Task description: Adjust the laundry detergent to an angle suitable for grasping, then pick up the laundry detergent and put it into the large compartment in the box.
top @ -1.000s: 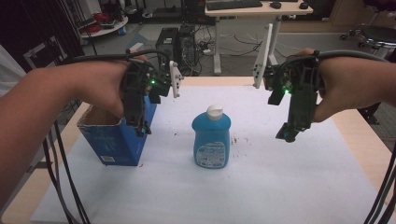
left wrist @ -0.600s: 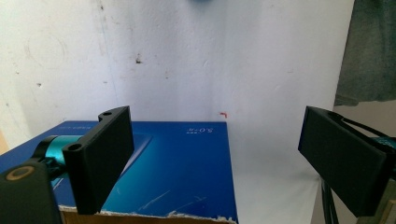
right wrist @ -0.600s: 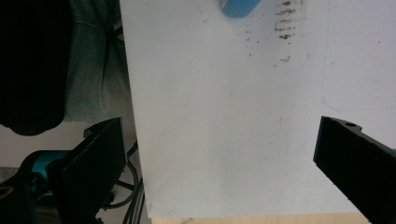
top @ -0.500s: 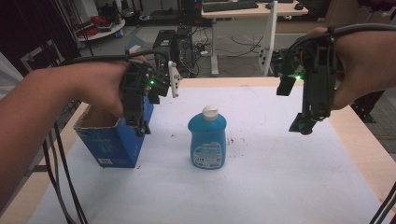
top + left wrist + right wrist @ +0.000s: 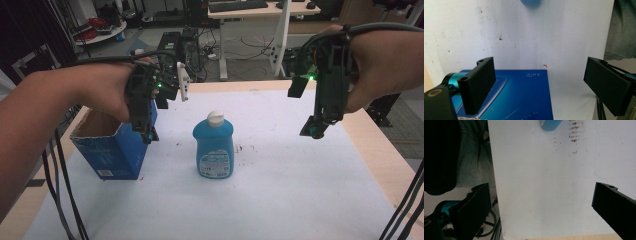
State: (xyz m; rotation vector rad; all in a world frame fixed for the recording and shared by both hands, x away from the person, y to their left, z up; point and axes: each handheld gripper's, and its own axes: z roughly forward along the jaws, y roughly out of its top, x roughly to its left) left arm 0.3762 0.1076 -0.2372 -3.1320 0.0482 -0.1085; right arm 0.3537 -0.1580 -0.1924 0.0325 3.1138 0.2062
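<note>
In the left gripper view the bottle point(image 5: 531, 2) is cut off by the top edge, leaving a blurred blue curve, and the box point(image 5: 524, 97) runs off the bottom edge with its small white print too fine to read. In the right gripper view the bottle point(image 5: 551, 124) is likewise cropped at the top. In the high view the left gripper point(image 5: 148, 134) hides the box's point(image 5: 112, 152) upper right corner, and the bottle's point(image 5: 214, 145) label text is illegible.

The right hand-held gripper point(image 5: 316, 126) now hangs higher and farther right than a second ago, well apart from the blue bottle point(image 5: 214, 146), over bare white worktop point(image 5: 280, 190) near the right side, jaws wide apart.
</note>
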